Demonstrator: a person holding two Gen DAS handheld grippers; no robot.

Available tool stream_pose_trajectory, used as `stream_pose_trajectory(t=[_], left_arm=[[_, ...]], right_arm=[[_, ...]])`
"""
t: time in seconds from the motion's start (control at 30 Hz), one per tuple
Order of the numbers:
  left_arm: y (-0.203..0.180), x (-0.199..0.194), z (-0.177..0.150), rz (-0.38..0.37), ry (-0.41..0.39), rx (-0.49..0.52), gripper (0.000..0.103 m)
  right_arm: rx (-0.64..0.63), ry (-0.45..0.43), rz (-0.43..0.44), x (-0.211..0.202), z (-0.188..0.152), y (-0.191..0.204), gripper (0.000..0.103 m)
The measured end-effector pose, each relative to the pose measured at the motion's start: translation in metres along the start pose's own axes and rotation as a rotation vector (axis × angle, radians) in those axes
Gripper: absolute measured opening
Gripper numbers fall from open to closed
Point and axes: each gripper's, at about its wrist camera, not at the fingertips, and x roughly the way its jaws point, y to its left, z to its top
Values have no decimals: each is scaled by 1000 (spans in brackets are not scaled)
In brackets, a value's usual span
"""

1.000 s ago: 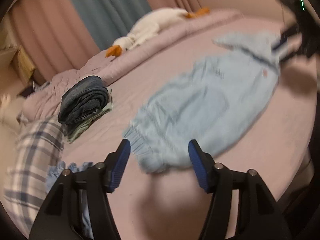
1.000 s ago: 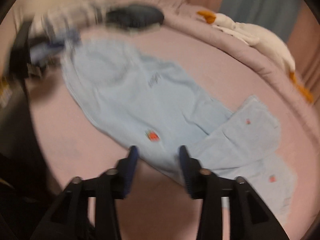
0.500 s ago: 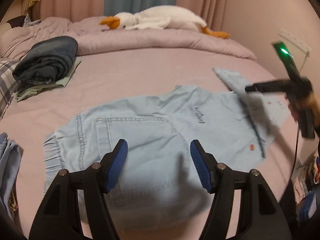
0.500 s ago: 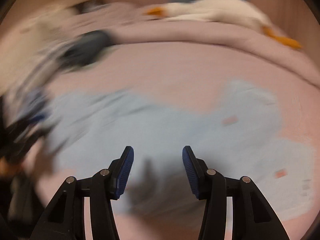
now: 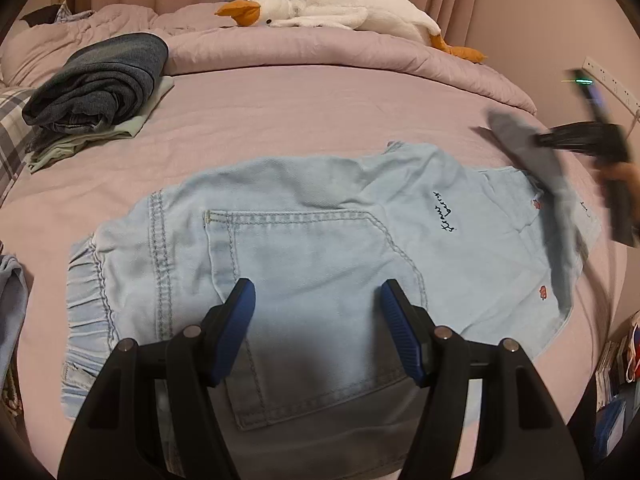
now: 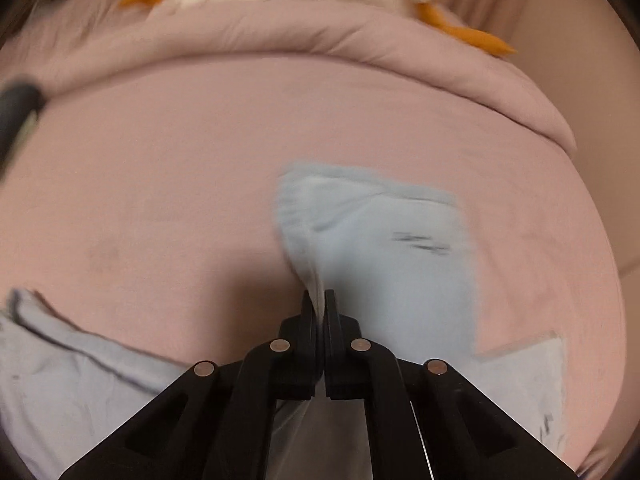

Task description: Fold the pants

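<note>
- The pants (image 5: 320, 240), pale blue denim, lie spread flat on the pink bed (image 5: 300, 112), waistband toward the left edge of my left view and the legs running off to the right.
- My right gripper (image 6: 319, 300) has just clamped down; its jaws are pinched tight on a fold of the pants' leg fabric, which rises from the bed into the grip.
- In my left view that same gripper appears blurred beyond the pants' right end, with a strip of the cloth lifted at it.
- My left gripper (image 5: 318, 328) hovers over the pants' back pocket with its blue pads (image 5: 240, 320) spread wide, nothing between them.
- Beyond the pants, to the left, sits a stack of folded clothes (image 5: 100, 80).
- Farther back from the pants, a plush goose (image 5: 340, 8) lies along the rolled duvet (image 5: 320, 48).
</note>
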Motion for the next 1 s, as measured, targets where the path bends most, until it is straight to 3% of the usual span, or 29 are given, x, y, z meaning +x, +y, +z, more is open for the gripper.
stream_pose_trajectory(t=[0.17, 0.27, 0.37, 0.4, 0.43, 0.5, 0.53, 0.6, 0.77, 0.9, 1.0], left_arm=[[-1, 0, -1, 8, -4, -8, 65], [-2, -3, -2, 17, -2, -20, 65], [0, -13, -5, 15, -5, -58, 65], [2, -21, -7, 10, -9, -78, 65], [4, -29, -10, -3, -17, -96, 65], [13, -54, -22, -40, -49, -157, 65], [19, -65, -29, -60, -60, -195, 68], [38, -85, -48, -116, -64, -331, 70], [68, -101, -93, -194, -30, -603, 71], [72, -99, -99, -283, -54, -714, 71], [74, -89, -85, -242, -70, -723, 69]], right_arm=[[313, -223, 133, -96, -62, -100, 2], [493, -263, 183, -118, -123, -150, 2], [618, -197, 144, -96, -179, -176, 2], [638, -175, 168, -84, -192, -180, 8], [656, -141, 190, -70, -203, -184, 21], [722, -109, 195, -54, -223, -193, 28], [764, -149, 256, -56, -230, -200, 31], [812, -183, 315, -63, -237, -207, 41], [792, -210, 346, -66, -228, -202, 42], [764, -205, 360, -54, -216, -201, 42], [743, -192, 341, -55, -215, -198, 42]])
